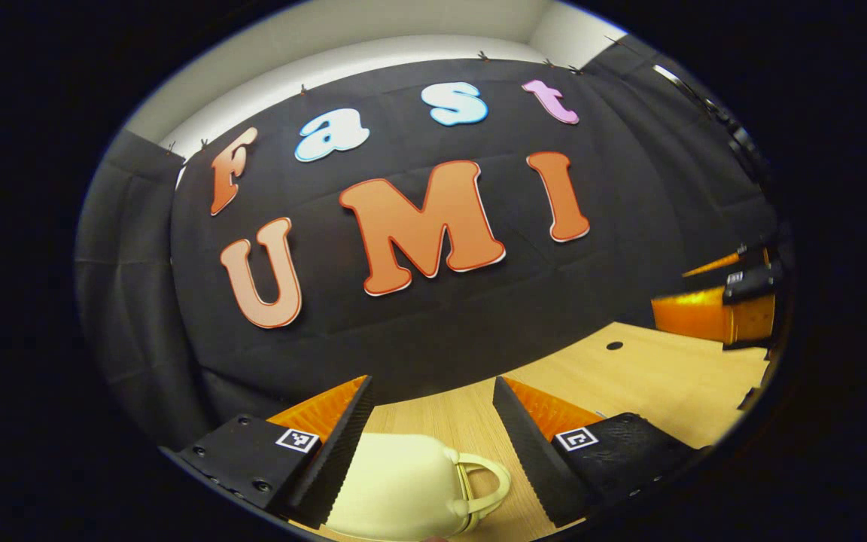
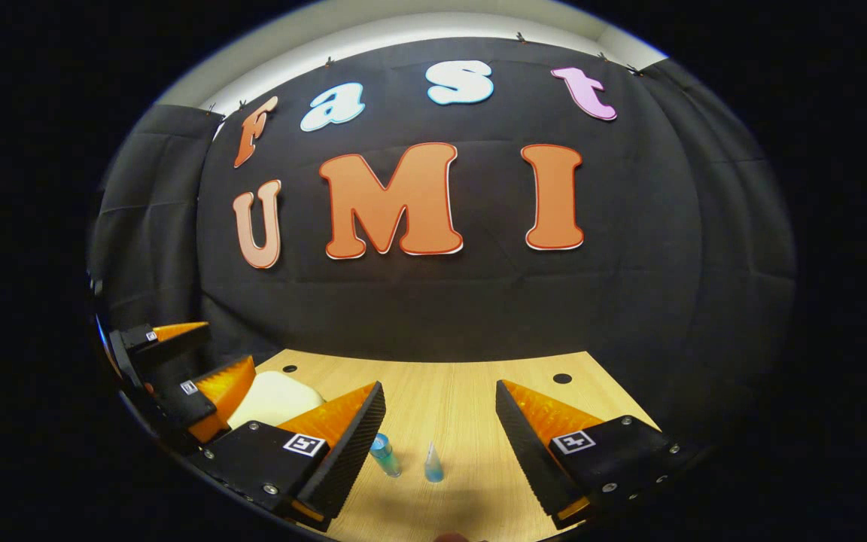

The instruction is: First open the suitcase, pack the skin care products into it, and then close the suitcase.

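On the worktop (image 2: 448,406), the cream suitcase (image 1: 396,482) lies shut below the left gripper (image 1: 430,421), whose fingers gape wide and empty above it. The right gripper (image 2: 441,425), just as wide and empty, hovers over two small blue skin care bottles (image 2: 387,455). Those bottles look light; a careless finger could topple them. Both grippers sit level, pointing at the booth wall.
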The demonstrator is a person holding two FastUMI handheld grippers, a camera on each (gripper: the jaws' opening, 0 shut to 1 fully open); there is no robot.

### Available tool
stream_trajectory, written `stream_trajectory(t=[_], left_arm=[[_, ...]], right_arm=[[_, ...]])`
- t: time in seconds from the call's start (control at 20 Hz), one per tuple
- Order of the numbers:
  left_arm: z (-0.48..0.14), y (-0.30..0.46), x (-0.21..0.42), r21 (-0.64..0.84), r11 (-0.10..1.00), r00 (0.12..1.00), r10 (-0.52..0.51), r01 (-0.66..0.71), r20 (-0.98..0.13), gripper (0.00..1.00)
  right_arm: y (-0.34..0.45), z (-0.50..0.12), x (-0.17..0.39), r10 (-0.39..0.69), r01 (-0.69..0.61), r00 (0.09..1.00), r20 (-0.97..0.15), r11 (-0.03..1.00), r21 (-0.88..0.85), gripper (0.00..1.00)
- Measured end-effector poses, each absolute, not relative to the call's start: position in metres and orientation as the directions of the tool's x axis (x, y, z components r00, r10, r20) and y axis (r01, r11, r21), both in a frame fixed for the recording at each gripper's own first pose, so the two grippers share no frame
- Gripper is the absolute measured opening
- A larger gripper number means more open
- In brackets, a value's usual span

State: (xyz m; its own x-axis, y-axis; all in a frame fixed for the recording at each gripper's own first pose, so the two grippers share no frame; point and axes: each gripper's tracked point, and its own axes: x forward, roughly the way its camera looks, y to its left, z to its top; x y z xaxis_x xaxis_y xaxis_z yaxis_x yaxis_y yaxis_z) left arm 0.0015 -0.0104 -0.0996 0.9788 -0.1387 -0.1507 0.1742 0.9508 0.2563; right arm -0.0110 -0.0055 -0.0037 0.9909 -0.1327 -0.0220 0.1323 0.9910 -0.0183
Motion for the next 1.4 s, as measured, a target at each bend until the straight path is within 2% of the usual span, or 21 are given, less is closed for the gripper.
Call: stream_trajectory(t=[0.25, 0.3, 0.35, 0.5, 0.85, 1.1, 1.4], left_arm=[[-0.15, -0.032, 0.002, 0.374, 0.893, 0.958, -0.176, 0.252, -0.226, 0.98], [-0.162, -0.033, 0.003, 0.395, 0.88, 0.954, -0.175, 0.263, -0.245, 0.95], [-0.176, -0.033, 0.003, 0.423, 0.867, 0.951, -0.16, 0.263, -0.263, 0.98], [-0.212, -0.036, 0.006, 0.485, 0.822, 0.937, -0.157, 0.298, -0.311, 0.98], [-0.281, -0.034, -0.005, 0.566, 0.72, 0.891, -0.165, 0.402, -0.423, 0.97], [-0.32, -0.032, -0.01, 0.592, 0.653, 0.859, -0.189, 0.472, -0.476, 0.97], [-0.332, -0.025, -0.004, 0.656, 0.6, 0.873, -0.163, 0.458, -0.46, 0.96]], right_arm=[[-0.029, -0.004, -0.023, -0.174, 0.174, 0.985, -0.016, 0.984, -0.034, 0.94], [-0.033, -0.004, -0.026, -0.183, 0.182, 0.983, -0.014, 0.982, -0.039, 0.94], [-0.037, -0.004, -0.028, -0.194, 0.193, 0.981, -0.014, 0.98, -0.043, 0.94], [-0.049, -0.008, -0.034, -0.221, 0.22, 0.975, -0.024, 0.975, -0.042, 0.94], [-0.059, -0.007, -0.033, -0.266, 0.265, 0.963, -0.03, 0.964, -0.028, 0.94], [-0.058, -0.011, -0.036, -0.29, 0.289, 0.956, -0.041, 0.957, -0.023, 0.94], [-0.056, -0.013, -0.041, -0.309, 0.308, 0.95, -0.047, 0.951, -0.019, 0.94]])
